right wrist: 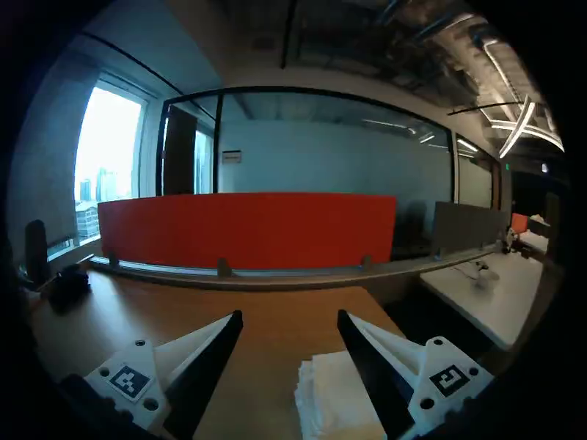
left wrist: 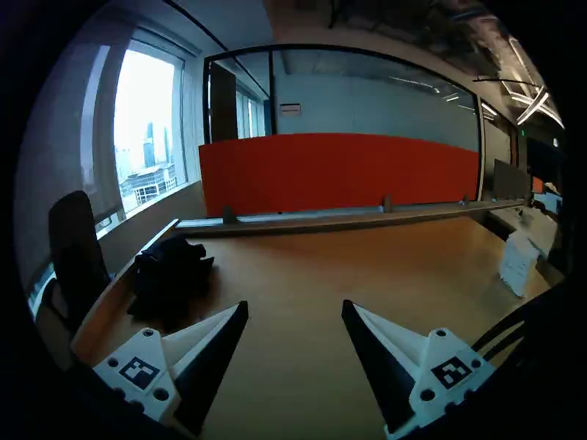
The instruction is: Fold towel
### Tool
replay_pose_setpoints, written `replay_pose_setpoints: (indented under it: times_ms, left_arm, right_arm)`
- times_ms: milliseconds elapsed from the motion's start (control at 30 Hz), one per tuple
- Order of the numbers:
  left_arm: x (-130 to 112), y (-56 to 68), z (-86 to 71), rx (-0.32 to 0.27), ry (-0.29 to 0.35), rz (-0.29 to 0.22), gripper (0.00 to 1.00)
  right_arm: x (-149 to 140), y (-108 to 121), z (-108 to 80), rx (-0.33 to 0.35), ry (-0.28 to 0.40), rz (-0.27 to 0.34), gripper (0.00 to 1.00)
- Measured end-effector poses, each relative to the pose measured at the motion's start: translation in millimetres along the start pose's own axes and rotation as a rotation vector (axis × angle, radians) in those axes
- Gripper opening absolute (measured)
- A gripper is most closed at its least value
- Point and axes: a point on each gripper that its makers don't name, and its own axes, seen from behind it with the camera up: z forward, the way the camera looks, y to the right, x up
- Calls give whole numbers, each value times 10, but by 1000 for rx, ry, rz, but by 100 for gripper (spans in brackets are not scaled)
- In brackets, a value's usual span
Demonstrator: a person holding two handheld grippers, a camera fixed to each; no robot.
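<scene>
A stack of folded white towels lies on the wooden desk just below my right gripper, which hangs open above the desk with nothing between its fingers. The same white stack sits near the desk's right edge in the left gripper view. A crumpled dark cloth lies on the desk at the left, ahead of and left of my left gripper, which is open and holds nothing. That dark cloth also lies far off at the left in the right gripper view.
A red divider panel runs along the desk's far edge. A dark office chair stands at the left by the window. A white desk stands to the right across a gap. Bare wood lies between the two cloths.
</scene>
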Motion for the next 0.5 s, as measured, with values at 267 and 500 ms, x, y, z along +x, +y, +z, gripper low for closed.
replay_pose_setpoints:
  times_ms: [267,500]
  left_arm:
    - [405,-64,98,1,85,-19,95]
    - [702,-76,129,-1,147,-37,95]
  right_arm:
    - [185,-477,14,54,29,16,100]
    - [263,-837,28,91,41,24,100]
